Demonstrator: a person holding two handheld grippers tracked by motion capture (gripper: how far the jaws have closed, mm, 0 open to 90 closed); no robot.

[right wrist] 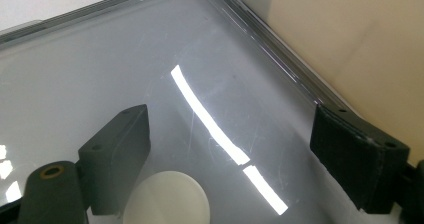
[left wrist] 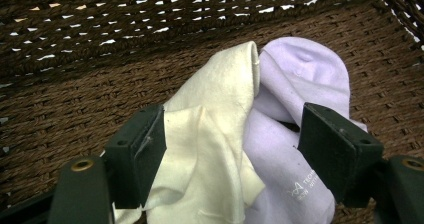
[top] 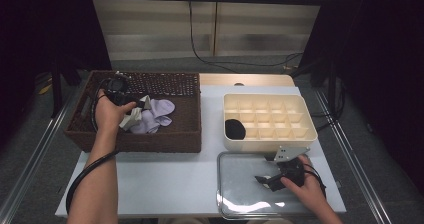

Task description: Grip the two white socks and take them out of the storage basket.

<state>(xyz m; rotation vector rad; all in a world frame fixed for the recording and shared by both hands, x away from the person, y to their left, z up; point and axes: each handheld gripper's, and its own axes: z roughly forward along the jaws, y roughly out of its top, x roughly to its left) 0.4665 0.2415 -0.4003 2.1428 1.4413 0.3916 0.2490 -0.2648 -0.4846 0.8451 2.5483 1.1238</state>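
So the left gripper point(left wrist: 232, 149) is down in the wicker basket point(top: 170, 134) with its jaws spread wide, one on each side of the cream sock point(left wrist: 210, 149), and the lilac sock point(left wrist: 300, 89) lies right against it on the far-jaw side. The cream sock's long axis runs straight away from the jaws, so closing should pinch it across (maybe some lilac too). The right gripper point(top: 264, 180) idles wide open over the metal tray point(top: 235, 204), way off
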